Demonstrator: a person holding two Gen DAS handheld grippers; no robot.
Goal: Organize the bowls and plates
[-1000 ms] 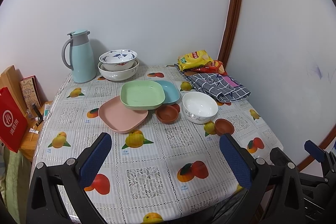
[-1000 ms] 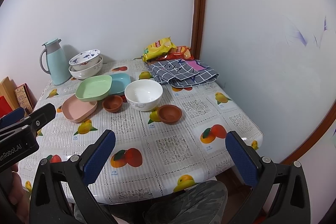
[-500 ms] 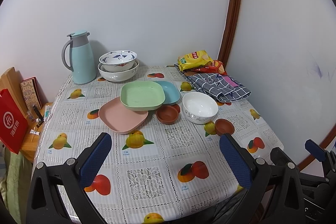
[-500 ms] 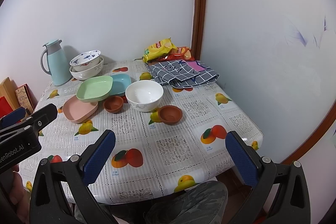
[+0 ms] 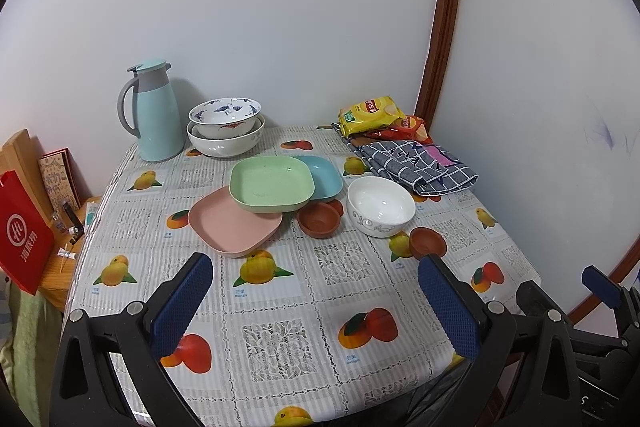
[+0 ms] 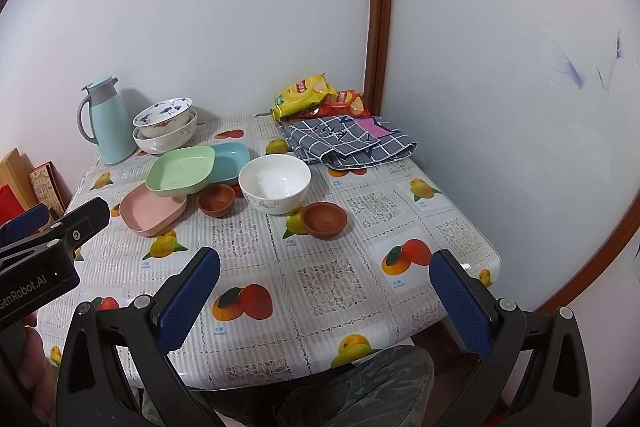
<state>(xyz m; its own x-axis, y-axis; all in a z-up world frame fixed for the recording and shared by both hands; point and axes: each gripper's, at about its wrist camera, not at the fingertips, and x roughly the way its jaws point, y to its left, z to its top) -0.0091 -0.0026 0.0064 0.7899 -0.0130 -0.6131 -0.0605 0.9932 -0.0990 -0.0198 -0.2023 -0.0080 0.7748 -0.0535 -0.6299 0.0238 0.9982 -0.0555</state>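
On the fruit-print tablecloth, a green square plate (image 5: 271, 183) overlaps a pink plate (image 5: 234, 223) and a blue plate (image 5: 326, 175). A white bowl (image 5: 380, 205) stands to their right, with two small brown bowls (image 5: 319, 219) (image 5: 427, 242) near it. Two stacked patterned bowls (image 5: 225, 129) stand at the back. My left gripper (image 5: 316, 301) is open and empty over the table's near edge. My right gripper (image 6: 324, 297) is open and empty over the near right part, well short of the white bowl (image 6: 274, 183) and the nearer brown bowl (image 6: 323, 219).
A light-blue thermos jug (image 5: 154, 117) stands at the back left. A folded checked cloth (image 5: 416, 165) and snack packets (image 5: 372, 113) lie at the back right by the wall. A red bag (image 5: 22, 231) and a low wooden stand are left of the table.
Both views have shifted only slightly; the dishes have not moved and both grippers stay open.
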